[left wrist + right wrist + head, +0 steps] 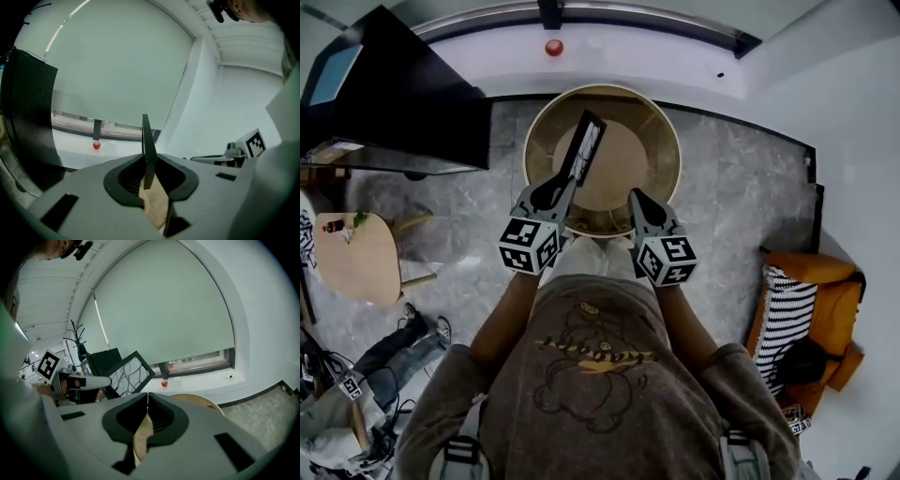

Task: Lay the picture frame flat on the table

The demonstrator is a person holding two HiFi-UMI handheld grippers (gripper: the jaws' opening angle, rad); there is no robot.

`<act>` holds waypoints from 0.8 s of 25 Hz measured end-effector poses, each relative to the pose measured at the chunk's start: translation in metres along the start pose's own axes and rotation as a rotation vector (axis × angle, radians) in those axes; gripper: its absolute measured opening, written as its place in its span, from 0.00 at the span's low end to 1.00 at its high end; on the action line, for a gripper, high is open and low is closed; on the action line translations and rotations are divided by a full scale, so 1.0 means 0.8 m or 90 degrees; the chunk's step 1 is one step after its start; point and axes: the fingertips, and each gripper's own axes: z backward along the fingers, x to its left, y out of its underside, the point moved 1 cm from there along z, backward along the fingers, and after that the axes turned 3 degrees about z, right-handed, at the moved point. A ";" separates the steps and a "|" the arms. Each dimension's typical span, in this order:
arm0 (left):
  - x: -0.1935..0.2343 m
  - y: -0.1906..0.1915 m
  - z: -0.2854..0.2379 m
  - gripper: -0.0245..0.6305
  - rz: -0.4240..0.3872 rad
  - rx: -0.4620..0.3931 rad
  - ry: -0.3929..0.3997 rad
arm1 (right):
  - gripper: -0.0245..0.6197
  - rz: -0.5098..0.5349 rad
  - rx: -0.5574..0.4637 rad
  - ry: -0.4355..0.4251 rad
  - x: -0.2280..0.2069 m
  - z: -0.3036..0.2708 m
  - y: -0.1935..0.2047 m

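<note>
The picture frame, black-edged with a branch pattern on white, is held tilted above the round wooden table. My left gripper is shut on its lower edge. In the left gripper view the frame stands edge-on between the jaws of my left gripper. My right gripper hovers over the table's near rim, shut and empty. From the right gripper view, the right gripper's tips meet, and the frame shows at the left in the left gripper, with the table beyond.
A black cabinet stands left of the table. A red ball lies on the white window sill behind it. A small wooden side table is at the far left, an orange chair with a striped cushion at the right.
</note>
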 end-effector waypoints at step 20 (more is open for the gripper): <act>0.056 0.078 -0.088 0.16 0.043 0.031 -0.066 | 0.07 -0.011 0.041 -0.027 -0.072 -0.088 0.051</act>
